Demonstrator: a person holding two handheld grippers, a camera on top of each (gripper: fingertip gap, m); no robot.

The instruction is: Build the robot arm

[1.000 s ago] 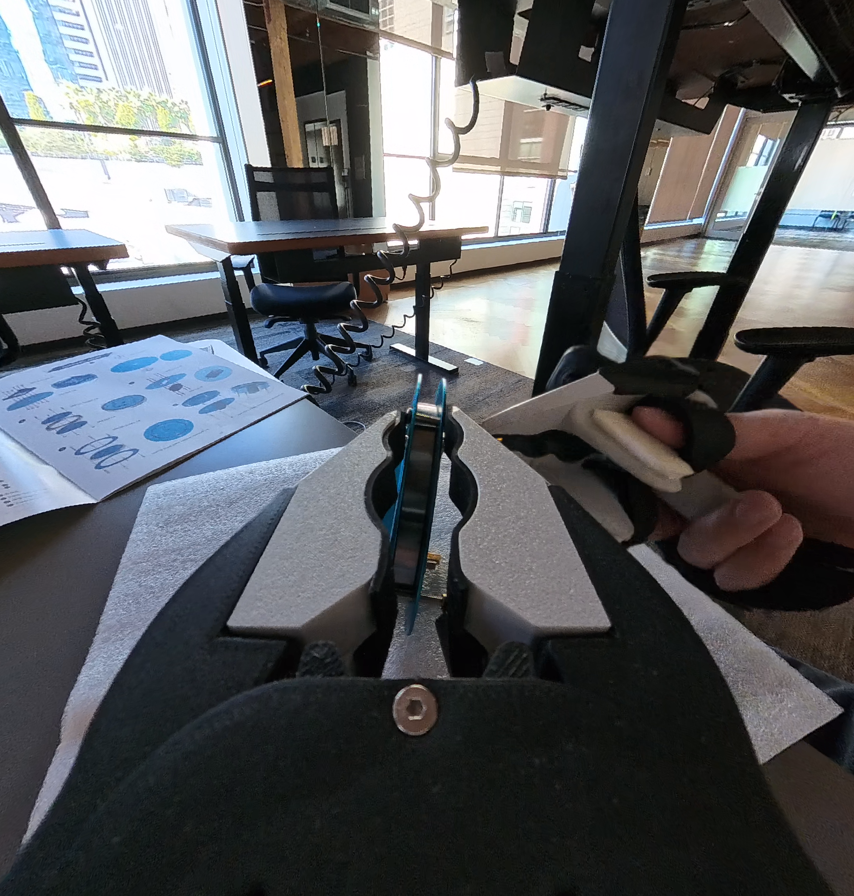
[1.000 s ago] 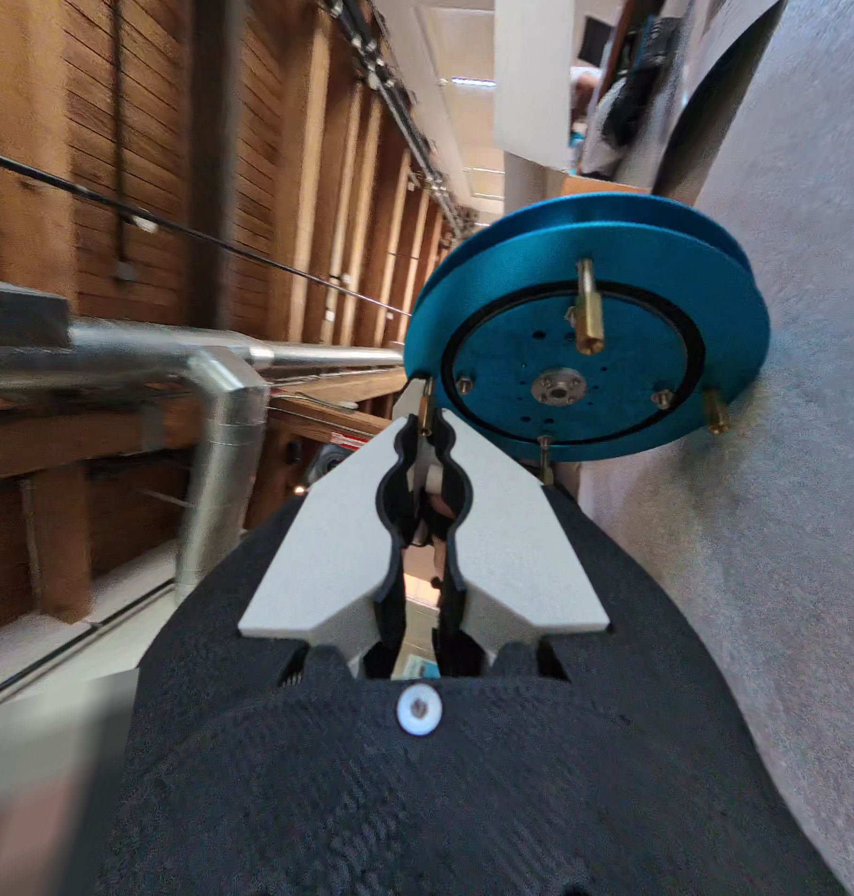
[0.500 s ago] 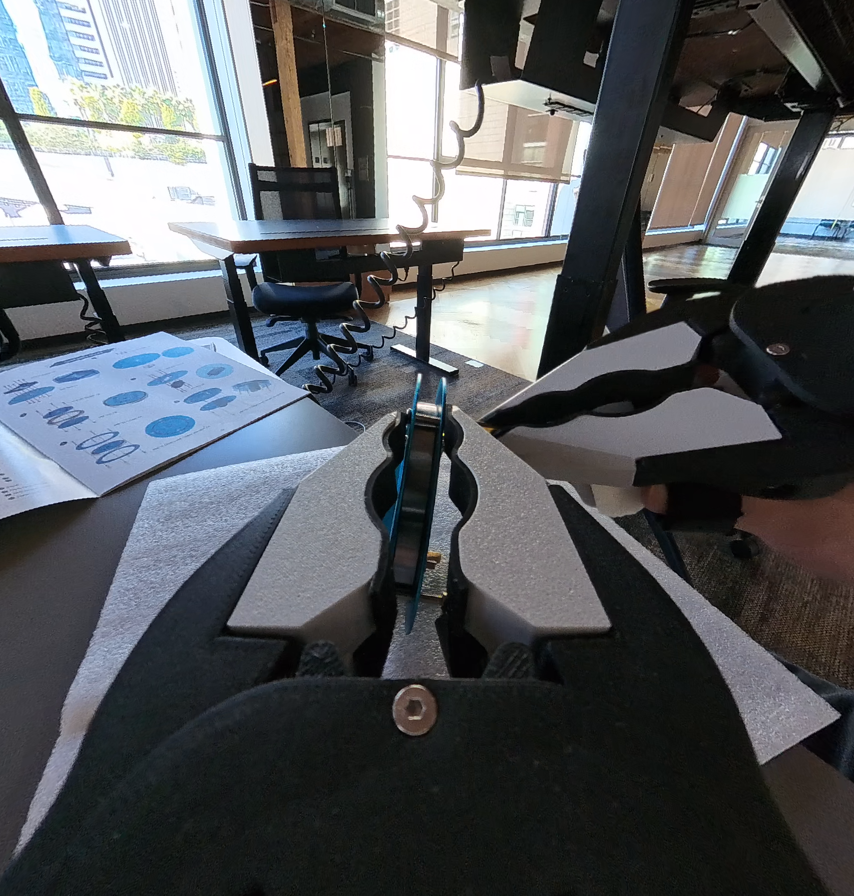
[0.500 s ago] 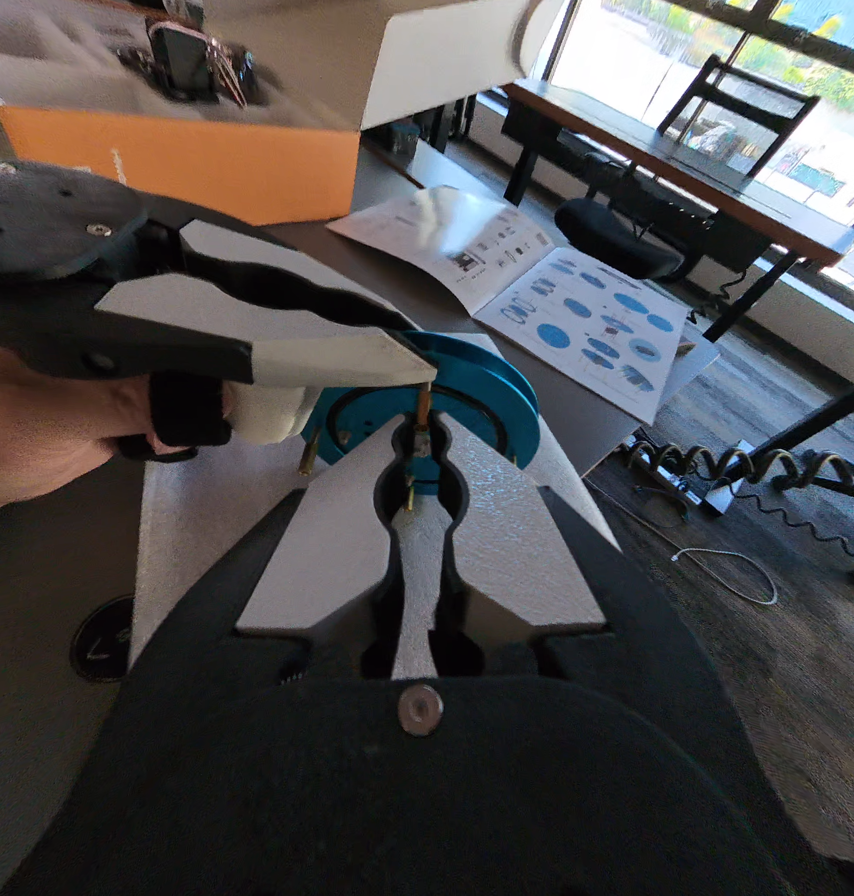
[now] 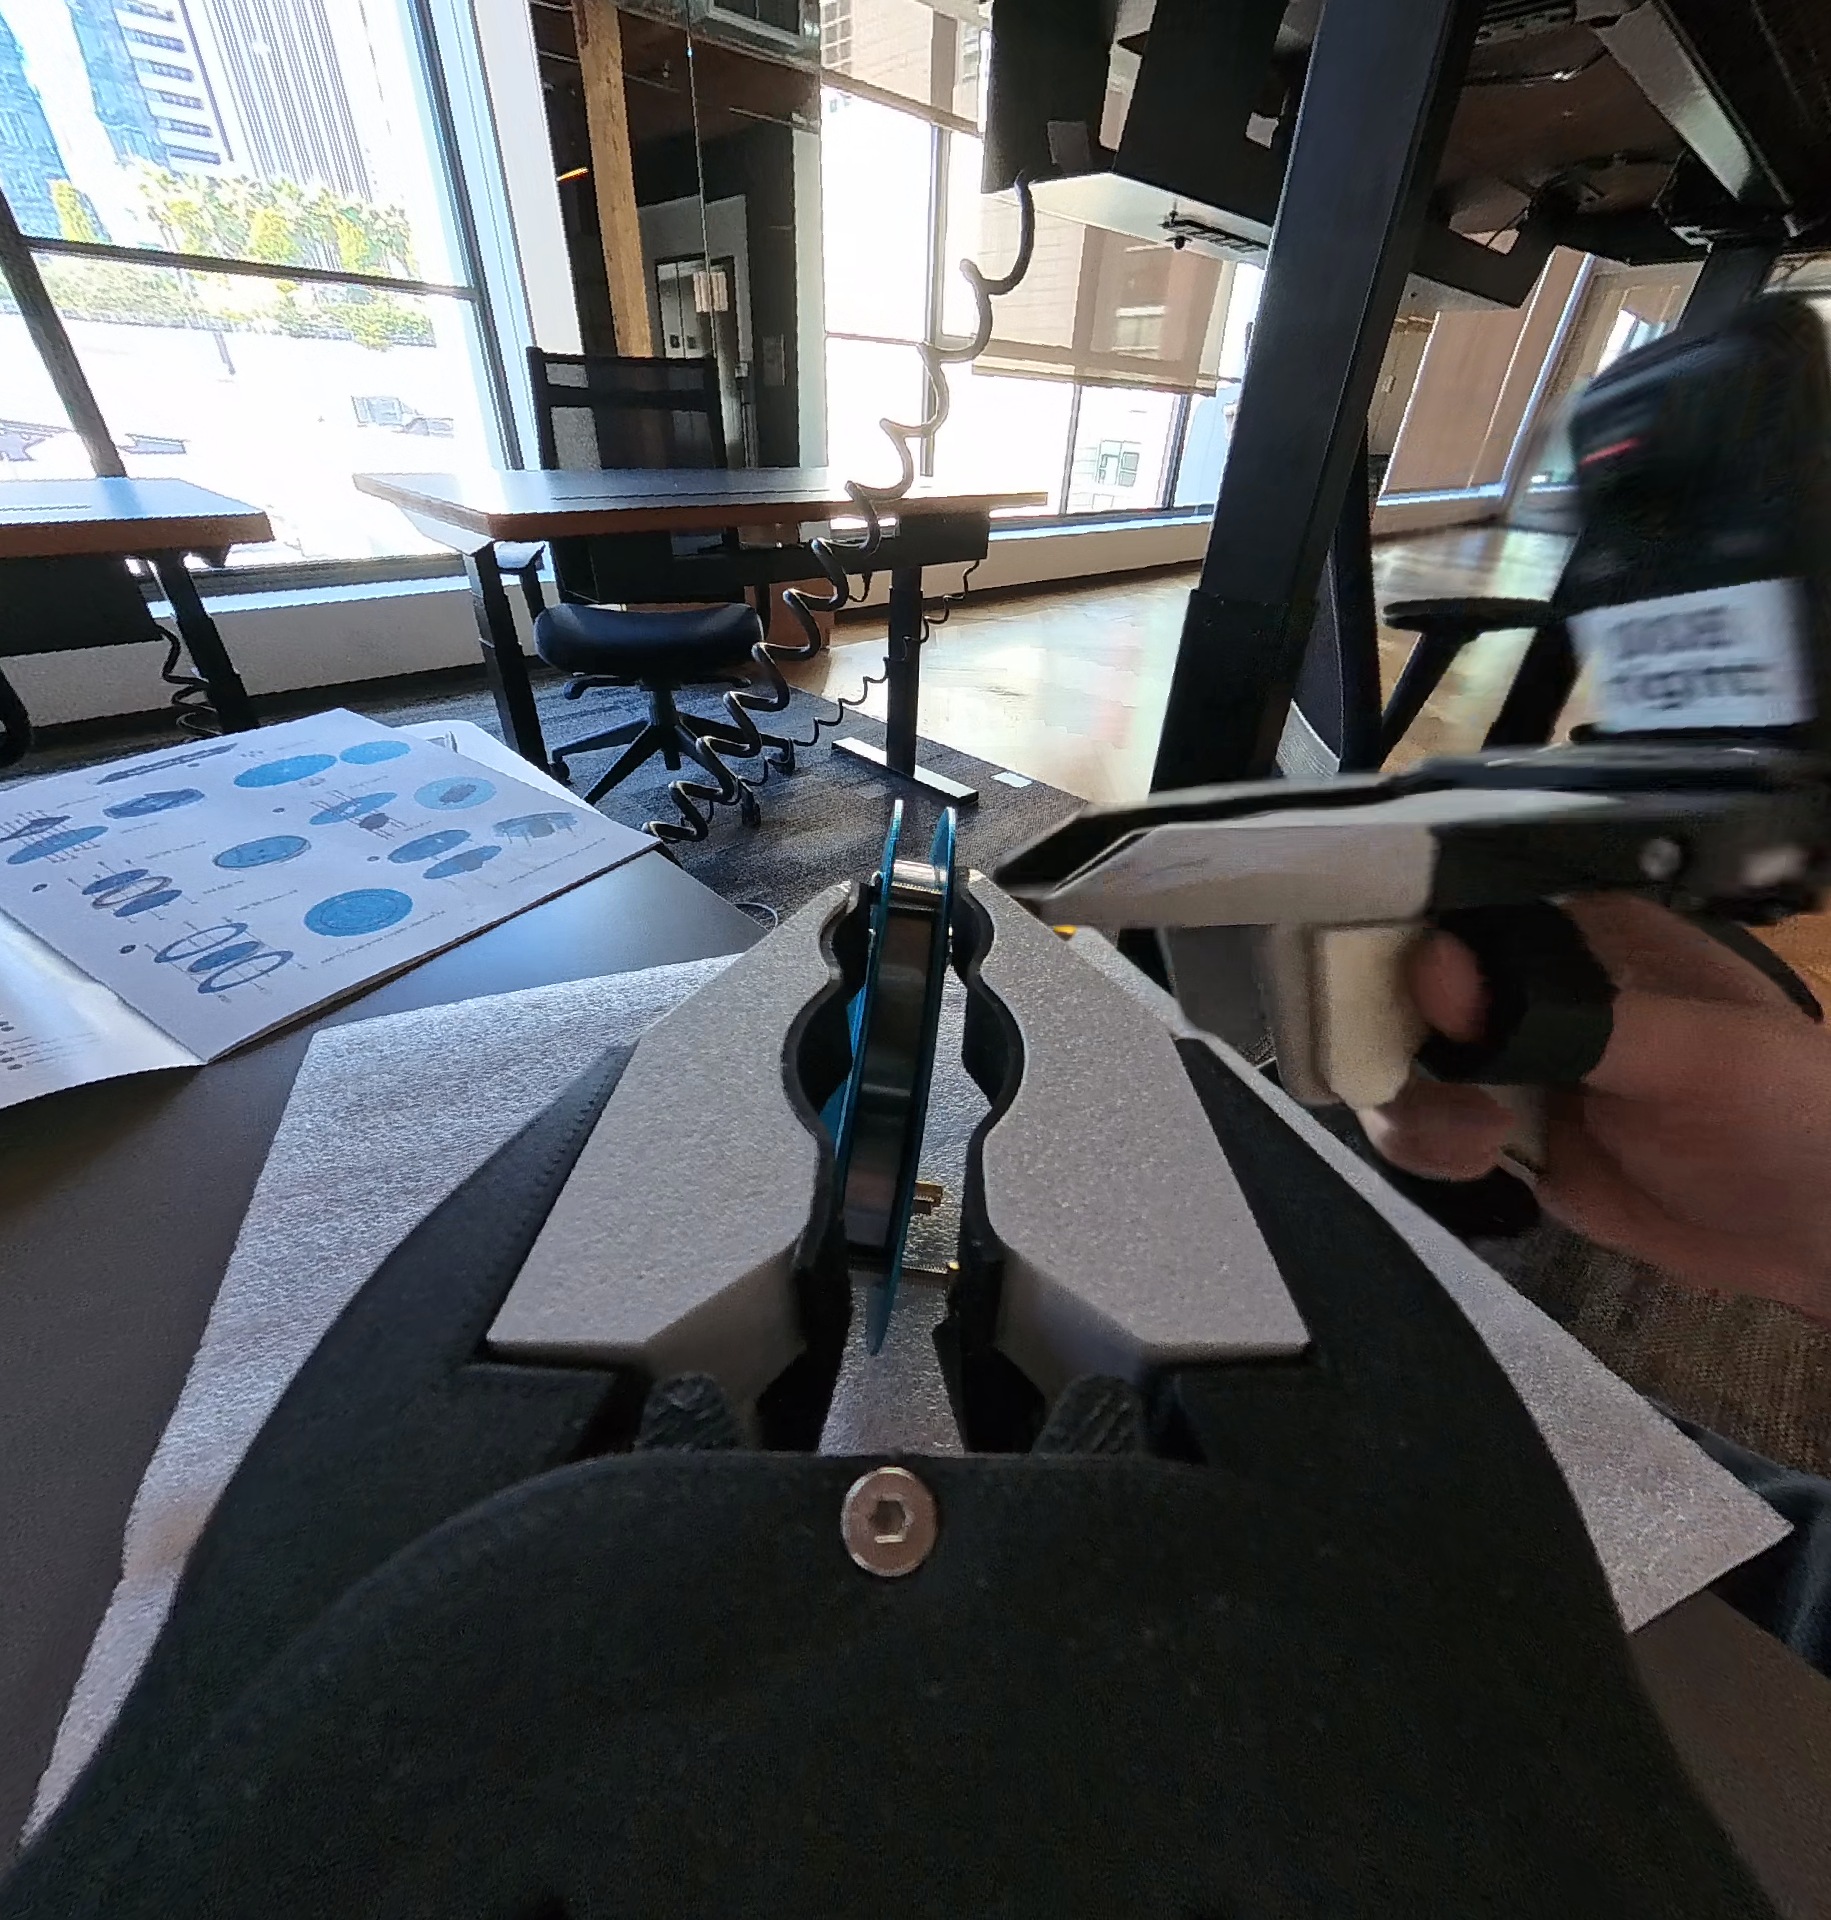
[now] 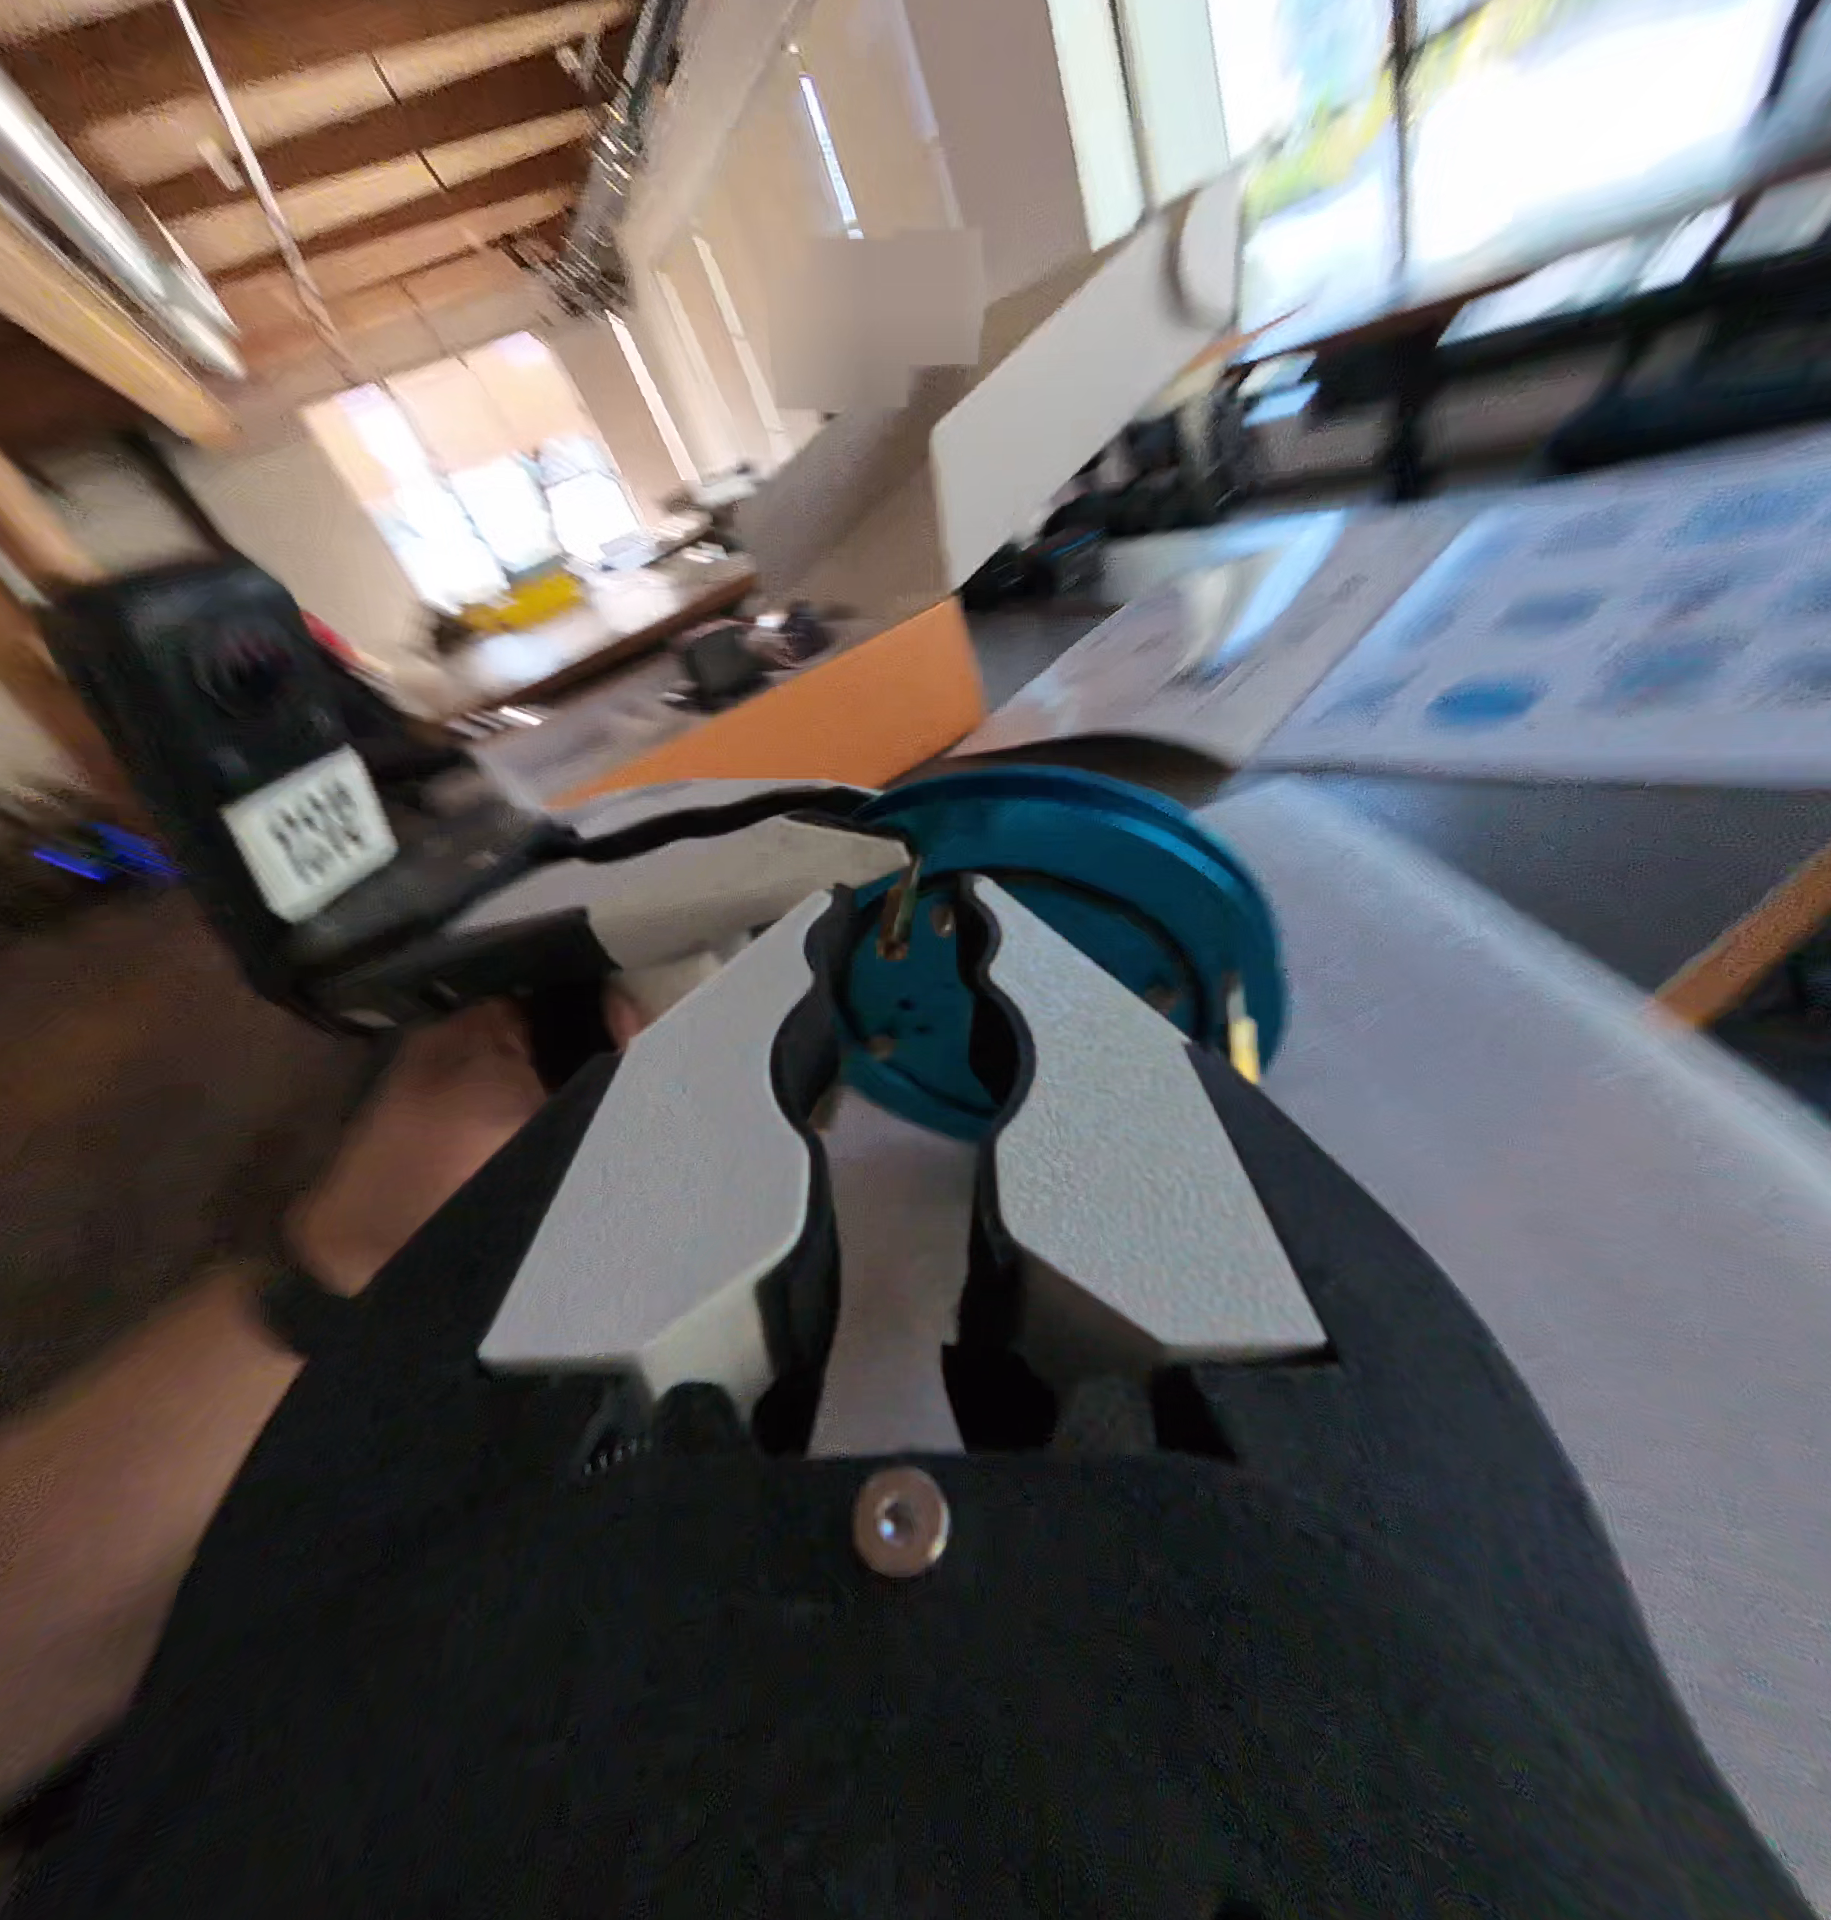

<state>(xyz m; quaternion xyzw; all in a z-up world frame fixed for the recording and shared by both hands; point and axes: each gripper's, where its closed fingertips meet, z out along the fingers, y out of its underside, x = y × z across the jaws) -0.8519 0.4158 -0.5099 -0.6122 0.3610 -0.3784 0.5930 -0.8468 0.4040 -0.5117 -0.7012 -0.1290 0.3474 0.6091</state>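
The disc (image 5: pixel 895 1049) stands on edge between the left gripper's (image 5: pixel 898 904) jaws above the foam sheet (image 5: pixel 391 1081) on the surface (image 5: pixel 80 1247), booklet (image 5: pixel 256 883) to its left, right gripper (image 5: pixel 1015 883) to its right.

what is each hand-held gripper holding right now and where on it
The left hand-held gripper is shut on the blue disc assembly, clamping its two faces edge-on. The right hand-held gripper is open, holding nothing.

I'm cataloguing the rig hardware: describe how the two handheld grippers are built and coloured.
The left gripper and right gripper match: broad black textured bodies with a silver hex screw, and two pale grey wedge fingers lined with wavy black pads. Seen side-on, each carries a black camera block with a white label and a pale grip.
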